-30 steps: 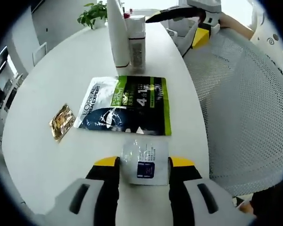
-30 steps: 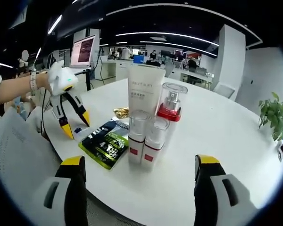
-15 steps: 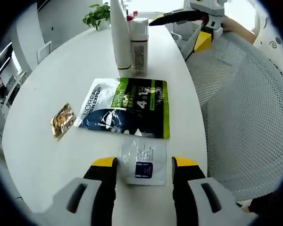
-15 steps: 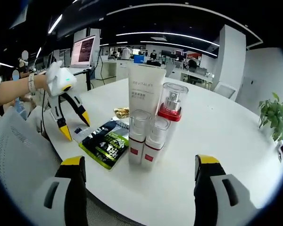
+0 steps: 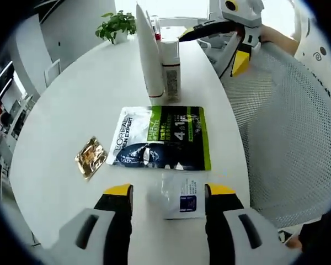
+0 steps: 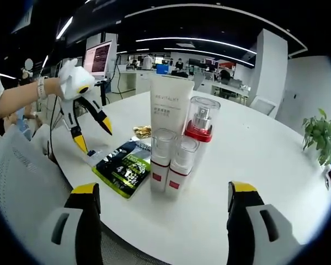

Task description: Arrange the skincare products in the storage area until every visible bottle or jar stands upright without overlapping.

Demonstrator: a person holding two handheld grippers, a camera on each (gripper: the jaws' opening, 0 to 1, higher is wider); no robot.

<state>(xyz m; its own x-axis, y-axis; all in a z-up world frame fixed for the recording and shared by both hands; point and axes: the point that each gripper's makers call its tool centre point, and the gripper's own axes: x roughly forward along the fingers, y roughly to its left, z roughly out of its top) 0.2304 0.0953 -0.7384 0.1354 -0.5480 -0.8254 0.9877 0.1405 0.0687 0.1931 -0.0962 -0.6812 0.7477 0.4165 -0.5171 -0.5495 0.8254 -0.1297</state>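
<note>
The left gripper [image 5: 168,196], jaws spread and empty, hangs over a small clear sachet [image 5: 179,196] lying flat at the near edge of the round white table [image 5: 60,127]. Just beyond it lies a dark-and-green mask pouch [image 5: 163,138], with a small gold packet [image 5: 90,158] to its left. Farther on, the bottle cluster stands upright.

The right gripper [image 6: 163,201], jaws also wide and holding nothing, faces that cluster from the other side: a tall white tube [image 6: 171,102], a clear spray bottle with a red collar [image 6: 201,124] and 2 small clear-capped bottles [image 6: 171,160] side by side, all standing, close together, none toppled.

By the look of it, the bottles already meet the upright goal; what remains, if anything, is the 3 flat packets, which lie near one another but barely touch.

The right gripper view gives the front of the bottles, the left gripper [image 6: 85,124] raised above the packets, and an open office behind. The left gripper view instead shows the sachet under its jaws, a potted plant [image 5: 117,23] at the table's far end and a white mesh chair [image 5: 287,132] alongside.
</note>
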